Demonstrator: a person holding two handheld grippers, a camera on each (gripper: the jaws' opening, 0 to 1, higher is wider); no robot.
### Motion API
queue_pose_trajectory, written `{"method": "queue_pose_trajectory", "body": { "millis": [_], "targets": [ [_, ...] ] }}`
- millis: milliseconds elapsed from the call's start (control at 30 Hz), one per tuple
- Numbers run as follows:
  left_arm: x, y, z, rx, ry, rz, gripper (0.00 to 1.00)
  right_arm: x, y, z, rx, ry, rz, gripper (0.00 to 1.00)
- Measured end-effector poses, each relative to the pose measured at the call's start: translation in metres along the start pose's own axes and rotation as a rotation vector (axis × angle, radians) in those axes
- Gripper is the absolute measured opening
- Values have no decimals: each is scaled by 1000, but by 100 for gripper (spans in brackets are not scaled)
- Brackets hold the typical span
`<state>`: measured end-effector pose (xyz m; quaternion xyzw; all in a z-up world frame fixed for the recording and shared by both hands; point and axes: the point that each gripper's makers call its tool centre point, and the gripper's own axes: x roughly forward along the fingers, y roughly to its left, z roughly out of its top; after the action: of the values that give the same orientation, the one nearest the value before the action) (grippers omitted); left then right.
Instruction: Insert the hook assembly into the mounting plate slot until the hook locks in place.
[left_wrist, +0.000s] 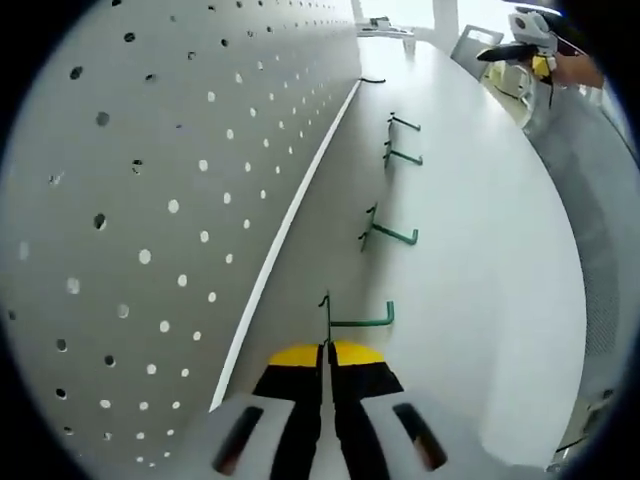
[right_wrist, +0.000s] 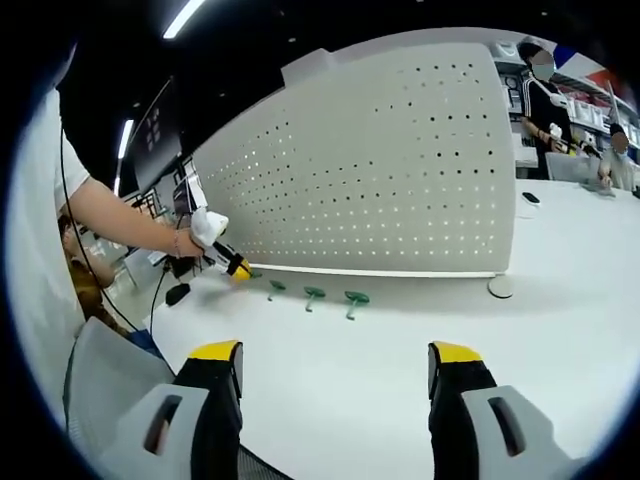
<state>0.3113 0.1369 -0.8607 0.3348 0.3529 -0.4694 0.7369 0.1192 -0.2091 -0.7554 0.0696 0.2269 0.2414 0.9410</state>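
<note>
Step in hand: pickup. Left gripper (left_wrist: 326, 365) has its jaws pressed together on the thin stem of the nearest green hook (left_wrist: 352, 318), which lies on the white desk (left_wrist: 480, 280) just beside the pegboard (left_wrist: 150, 200). Three more hooks (left_wrist: 388, 235) lie further along the desk. Right gripper (right_wrist: 335, 375) hangs well back, jaws spread, holding nothing. Next move likely calls for lifting the hook and lining its prongs up with pegboard holes. No containers around.

We see the pegboard (left_wrist: 150, 200) close alongside in the left gripper view; the right gripper view faces it from farther back, sharing the green hooks (right_wrist: 314, 294).
</note>
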Motion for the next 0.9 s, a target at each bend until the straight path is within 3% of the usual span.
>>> {"method": "queue_pose_trajectory", "body": {
  "millis": [900],
  "targets": [
    [-45, 3, 46, -109, -231, 127, 1, 4, 11, 16, -10, -53, 40, 73]
  ]
}}
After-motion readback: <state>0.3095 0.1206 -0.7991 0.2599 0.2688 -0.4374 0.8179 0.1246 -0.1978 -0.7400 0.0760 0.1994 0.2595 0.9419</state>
